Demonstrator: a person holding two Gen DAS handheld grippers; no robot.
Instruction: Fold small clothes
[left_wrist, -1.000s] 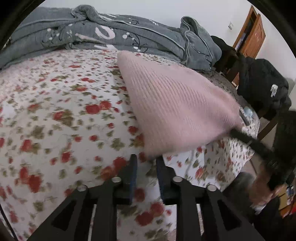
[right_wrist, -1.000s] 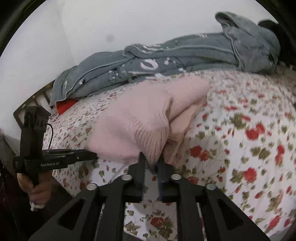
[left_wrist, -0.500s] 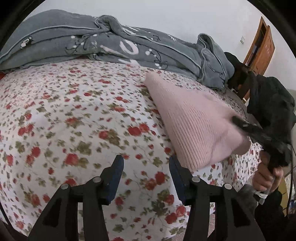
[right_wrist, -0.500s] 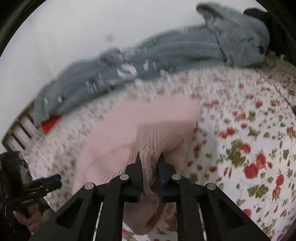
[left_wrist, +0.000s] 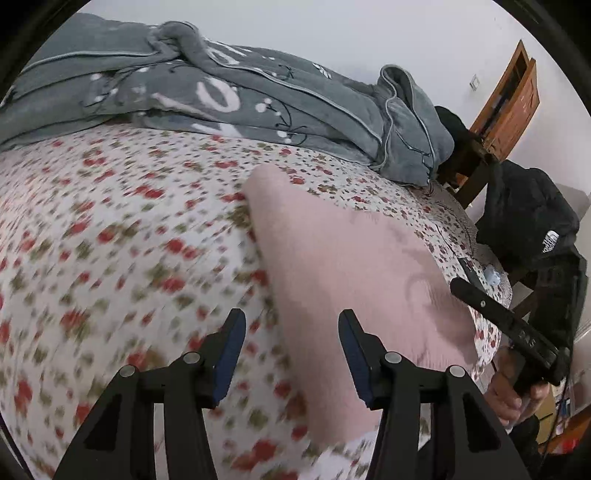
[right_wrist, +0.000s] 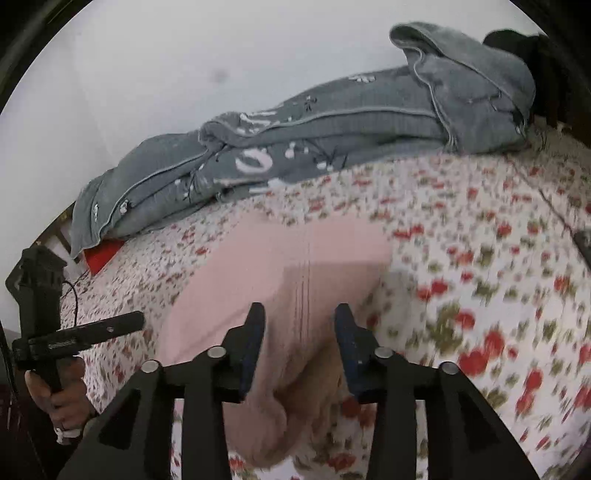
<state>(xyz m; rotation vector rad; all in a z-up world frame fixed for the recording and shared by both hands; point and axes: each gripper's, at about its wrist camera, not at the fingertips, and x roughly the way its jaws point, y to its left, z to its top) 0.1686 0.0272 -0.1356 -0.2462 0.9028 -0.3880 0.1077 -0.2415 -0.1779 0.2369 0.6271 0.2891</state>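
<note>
- The left gripper (left_wrist: 291, 350) hangs over the flowered bed sheet, its jaws spread with nothing between them; the knit's near edge lies just beside its right finger.
- The soft pink knitted garment (left_wrist: 354, 280), folded into a thick slab, lies near the bed's front edge toward its right corner.
- The right gripper (right_wrist: 299, 347) hovers above the garment's bunched near end; its jaws are opening, with the knit between them and, as far as the blurred view shows, not pinched.
- The knit looks light, limp and stretchy, likely to sag and unfold if lifted by one point. It is best taken at two corners of a folded edge.
- The white bed sheet with red flowers (left_wrist: 110, 229) looks soft and yielding.
- A rumpled grey patterned blanket (left_wrist: 221, 96) lies along the bed's far edge against a pale wall.
- A black jacket (left_wrist: 532, 221) and a wooden door (left_wrist: 513, 88) stand beyond the right corner.
</note>
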